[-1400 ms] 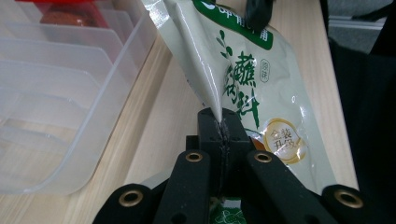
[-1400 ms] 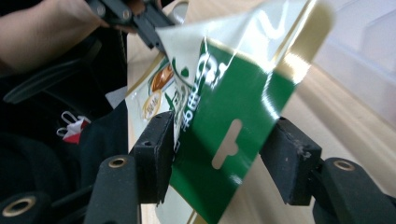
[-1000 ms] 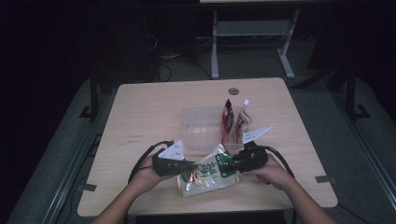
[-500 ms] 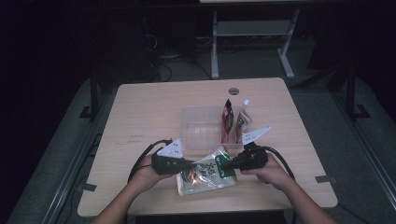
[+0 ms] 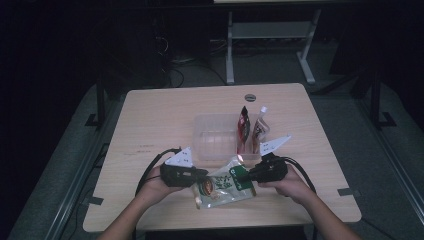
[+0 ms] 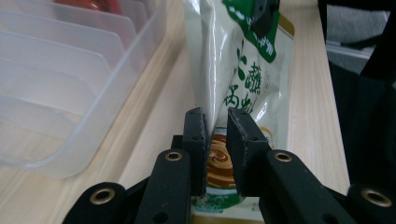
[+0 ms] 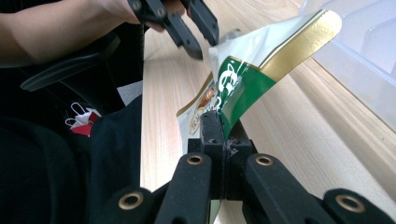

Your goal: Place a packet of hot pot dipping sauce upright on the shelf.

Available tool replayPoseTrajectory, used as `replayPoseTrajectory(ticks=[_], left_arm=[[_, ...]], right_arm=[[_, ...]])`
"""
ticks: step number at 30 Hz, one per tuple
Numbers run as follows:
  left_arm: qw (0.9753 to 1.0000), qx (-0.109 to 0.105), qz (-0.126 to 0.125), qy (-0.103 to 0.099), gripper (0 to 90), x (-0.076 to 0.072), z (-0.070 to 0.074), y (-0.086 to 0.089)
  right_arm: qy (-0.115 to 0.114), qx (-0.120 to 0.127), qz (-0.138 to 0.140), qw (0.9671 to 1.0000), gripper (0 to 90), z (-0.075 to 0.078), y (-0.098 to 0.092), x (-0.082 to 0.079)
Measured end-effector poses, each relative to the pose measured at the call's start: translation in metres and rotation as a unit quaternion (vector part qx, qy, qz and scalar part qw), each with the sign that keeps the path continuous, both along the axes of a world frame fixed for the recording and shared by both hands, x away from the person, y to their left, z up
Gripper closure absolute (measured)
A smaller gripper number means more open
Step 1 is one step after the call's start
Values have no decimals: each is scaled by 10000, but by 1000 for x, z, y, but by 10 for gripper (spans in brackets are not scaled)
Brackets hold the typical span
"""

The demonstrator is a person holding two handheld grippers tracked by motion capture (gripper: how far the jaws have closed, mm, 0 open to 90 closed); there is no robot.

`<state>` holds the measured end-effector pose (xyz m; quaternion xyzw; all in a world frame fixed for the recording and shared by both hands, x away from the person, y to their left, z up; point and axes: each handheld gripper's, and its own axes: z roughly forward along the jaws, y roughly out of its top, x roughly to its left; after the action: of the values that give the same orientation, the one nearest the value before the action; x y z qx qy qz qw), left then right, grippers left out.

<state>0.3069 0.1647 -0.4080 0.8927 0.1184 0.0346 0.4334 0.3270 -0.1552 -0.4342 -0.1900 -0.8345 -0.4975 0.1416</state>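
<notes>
Left gripper (image 5: 199,176) at the pouch's (image 5: 225,182) left end; in the left gripper view its jaws stand narrowly apart with the pouch (image 6: 243,93) edge running between the pads (image 6: 196,135), gap visible on both sides, so not clamped; the right gripper view shows it (image 7: 198,35) open just beside the pouch's free end. Vs 0.5 s ago it has barely shifted, same spot on the near part of the table (image 5: 150,115).

Pouch: green, white and gold, near the front edge of the table, just in front of the clear bin (image 5: 215,140); its right end is lifted off the wood, bowed upward in the right gripper view (image 7: 261,60). Compared with 1.0 s ago it sits a bit further right and more tilted; left end low.

Bin: two sachets (image 5: 244,127) upright in its right slots, unchanged.

Right gripper (image 5: 245,175) pinching the pouch's right edge; jaws closed flat on the green corner in its own view (image 7: 224,140); hand (image 5: 290,185) has drawn slightly right and up since 1.0 s ago.
</notes>
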Motion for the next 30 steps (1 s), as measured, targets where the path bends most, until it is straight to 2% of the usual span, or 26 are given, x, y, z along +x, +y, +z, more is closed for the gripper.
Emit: replayPoseTrajectory(ticks=[2,4,11,15,21,24,25,26,27,30], left_arm=[[10000,-15,-68,67,892,-1,3,4],[9999,53,-99,131,897,-2,5,4],[9999,148,-9,47,897,-3,3,-5],[9999,113,62,-6,897,-2,2,-10],[10000,-34,80,-21,897,-2,4,-16],[9997,-219,141,-24,897,-2,7,-15],[9992,-344,186,-5,897,-2,10,-14],[9992,-344,186,-5,897,-2,10,-14],[9988,-448,183,8,897,-2,13,-12],[9986,-499,190,-16,896,-2,15,-9]], right_arm=[[22,22,-21,10000,900,2,-1,0],[16,52,-44,10000,899,3,-1,-1],[-8,282,25,9996,900,10,3,-1],[-42,435,150,9989,900,15,11,-4],[-121,515,327,9981,899,20,24,-8],[-122,674,349,9970,900,23,27,-8],[-124,704,343,9969,900,24,28,-8],[-124,704,343,9969,900,24,28,-8],[-196,746,360,9964,900,26,29,-7],[-219,850,345,9955,900,31,30,-7]])
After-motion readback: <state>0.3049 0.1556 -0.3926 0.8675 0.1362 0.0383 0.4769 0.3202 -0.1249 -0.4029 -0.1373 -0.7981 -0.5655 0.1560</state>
